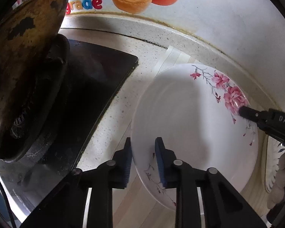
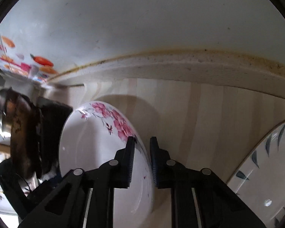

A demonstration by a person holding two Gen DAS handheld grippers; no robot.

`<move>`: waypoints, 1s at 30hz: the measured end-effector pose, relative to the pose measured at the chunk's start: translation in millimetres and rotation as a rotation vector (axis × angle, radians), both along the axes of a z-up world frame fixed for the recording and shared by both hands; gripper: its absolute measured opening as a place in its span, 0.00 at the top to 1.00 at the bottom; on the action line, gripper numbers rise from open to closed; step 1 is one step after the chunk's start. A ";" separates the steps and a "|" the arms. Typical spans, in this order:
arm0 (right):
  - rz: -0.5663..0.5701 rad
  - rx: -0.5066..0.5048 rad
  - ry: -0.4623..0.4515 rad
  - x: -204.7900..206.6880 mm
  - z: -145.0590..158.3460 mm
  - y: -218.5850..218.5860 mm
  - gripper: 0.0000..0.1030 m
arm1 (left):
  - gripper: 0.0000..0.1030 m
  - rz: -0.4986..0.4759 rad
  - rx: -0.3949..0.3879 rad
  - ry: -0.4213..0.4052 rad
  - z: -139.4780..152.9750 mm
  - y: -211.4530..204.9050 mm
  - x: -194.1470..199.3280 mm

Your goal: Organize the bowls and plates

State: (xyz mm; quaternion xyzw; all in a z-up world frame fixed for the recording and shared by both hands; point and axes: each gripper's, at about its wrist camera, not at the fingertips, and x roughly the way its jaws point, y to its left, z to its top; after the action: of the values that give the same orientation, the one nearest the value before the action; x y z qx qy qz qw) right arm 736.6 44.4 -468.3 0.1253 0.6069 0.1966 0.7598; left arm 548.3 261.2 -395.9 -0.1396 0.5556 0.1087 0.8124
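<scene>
A white plate with pink flowers [image 1: 190, 117] hangs tilted over a pale wooden surface [image 2: 199, 114]. Both grippers hold this plate. My left gripper [image 1: 143, 142] is shut on its near rim, one blue pad under the plate and the other on its inner face. My right gripper [image 2: 142, 140] is shut on the opposite rim of the plate [image 2: 89, 142], beside the pink blossoms. In the left wrist view the right gripper's fingertip [image 1: 246, 112] shows at the flowered edge.
A worn dark wok [image 1: 22, 57] sits on a black gas stove [image 1: 89, 95] left of the plate. A second plate with dark blue leaf marks [image 2: 266, 161] lies to the right. A wall [image 2: 142, 19] and raised counter ledge [image 2: 180, 66] close off the back.
</scene>
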 end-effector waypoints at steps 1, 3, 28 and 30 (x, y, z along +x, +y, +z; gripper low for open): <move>0.011 -0.009 -0.013 -1.0 0.9 1.3 0.83 | 0.82 0.003 -0.004 -0.002 0.3 1.4 -0.9; 0.018 -0.011 -0.014 -4.5 1.5 0.5 0.83 | 0.82 -0.004 -0.006 -0.003 1.7 1.8 -3.3; -0.102 0.073 -0.110 -203.2 129.2 -174.1 0.84 | 0.82 -0.257 -0.066 -0.099 108.7 -142.3 -127.4; -0.124 0.068 -0.107 -226.2 134.0 -196.3 0.84 | 0.82 -0.297 -0.066 -0.085 109.1 -162.2 -143.3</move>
State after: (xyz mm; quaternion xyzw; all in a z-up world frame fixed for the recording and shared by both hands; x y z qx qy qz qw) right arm 510.4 -151.9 -334.3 0.1778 0.5497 0.1761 0.7970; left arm 405.0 99.0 -286.8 -0.0871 0.5385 -0.0368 0.8373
